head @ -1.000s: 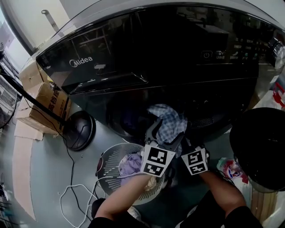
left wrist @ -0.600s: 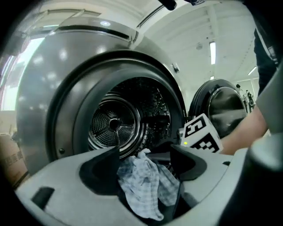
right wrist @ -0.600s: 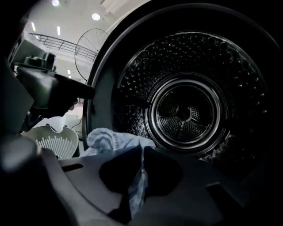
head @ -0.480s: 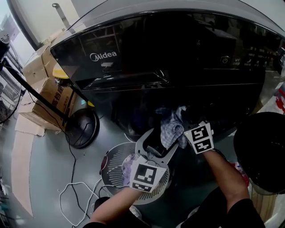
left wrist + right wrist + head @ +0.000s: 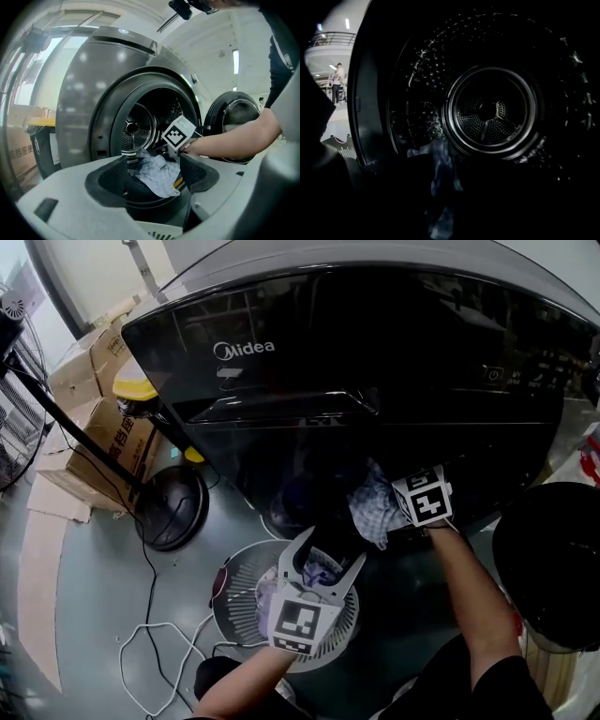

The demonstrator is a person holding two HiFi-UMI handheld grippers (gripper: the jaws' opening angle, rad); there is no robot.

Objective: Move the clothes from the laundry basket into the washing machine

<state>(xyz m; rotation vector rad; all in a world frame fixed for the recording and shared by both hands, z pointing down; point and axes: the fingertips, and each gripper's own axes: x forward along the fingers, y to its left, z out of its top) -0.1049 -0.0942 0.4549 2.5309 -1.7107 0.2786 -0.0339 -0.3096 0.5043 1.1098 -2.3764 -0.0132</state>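
Grey floor (image 5: 94, 549), glossy black washer (image 5: 375, 352), perforated drum (image 5: 492, 110), checked cloth (image 5: 375, 514) loose between just-opening right tongs (image 5: 445, 187), left tongs (image 5: 330, 554) agape, empty

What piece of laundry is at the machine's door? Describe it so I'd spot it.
Start at the big dark Midea washing machine. At the bottom edge of its round door opening, above the white laundry basket, hangs a checked cloth. It is pale blue-and-white, the only laundry at the door; the other clothes lie in the basket.
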